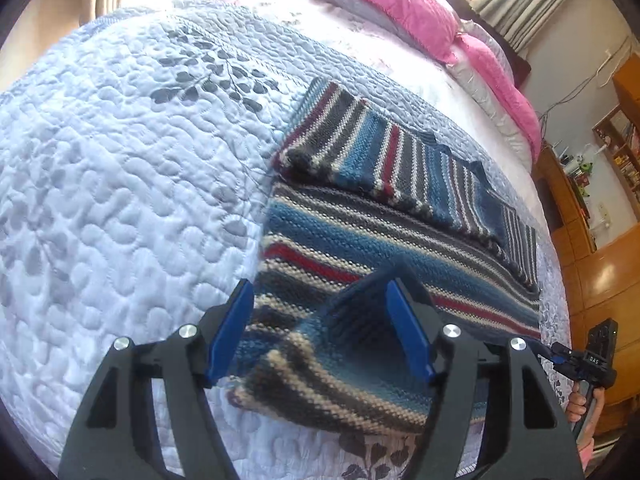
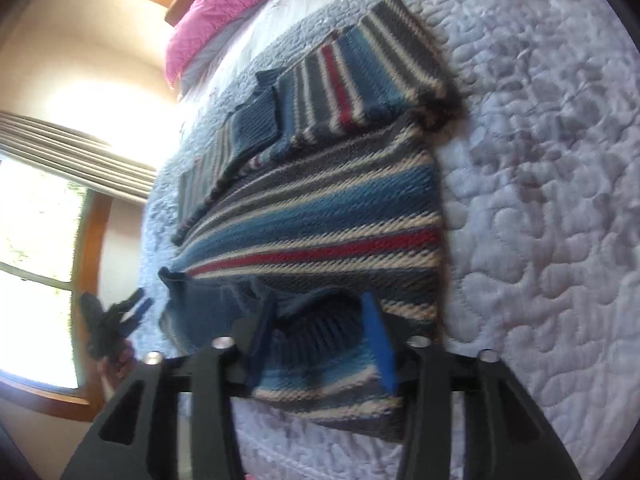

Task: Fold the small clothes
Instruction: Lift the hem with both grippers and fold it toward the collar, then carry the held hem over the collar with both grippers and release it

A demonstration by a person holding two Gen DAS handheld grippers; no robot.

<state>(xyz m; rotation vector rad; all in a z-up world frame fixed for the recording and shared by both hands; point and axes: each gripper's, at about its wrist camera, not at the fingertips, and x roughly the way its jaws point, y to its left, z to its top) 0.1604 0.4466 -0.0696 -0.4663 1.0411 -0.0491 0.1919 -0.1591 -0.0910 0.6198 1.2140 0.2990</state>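
Observation:
A knit sweater (image 1: 360,232) (image 2: 320,208) striped in blue, grey, cream and red lies flat on a pale quilted bedspread (image 1: 120,200) (image 2: 540,200). Its far sleeve (image 1: 360,148) (image 2: 352,76) is folded across the body. The near sleeve (image 1: 332,372) (image 2: 320,376) lies bunched at the near edge. My left gripper (image 1: 320,332) stands open around that sleeve, and knit fabric is tented over its right blue pad (image 1: 408,332). My right gripper (image 2: 320,340) is also open, with fabric between its fingers and draped over the left one. Each view shows the other gripper (image 1: 560,354) (image 2: 138,306) held by a hand.
Pink pillows (image 1: 400,0) (image 2: 224,12) lie at the head of the bed. Wooden cabinets and shelves (image 1: 600,264) stand beyond one side. On the other side are a bright window (image 2: 36,240) and curtains (image 2: 80,152). Bare quilt spreads wide beside the sweater.

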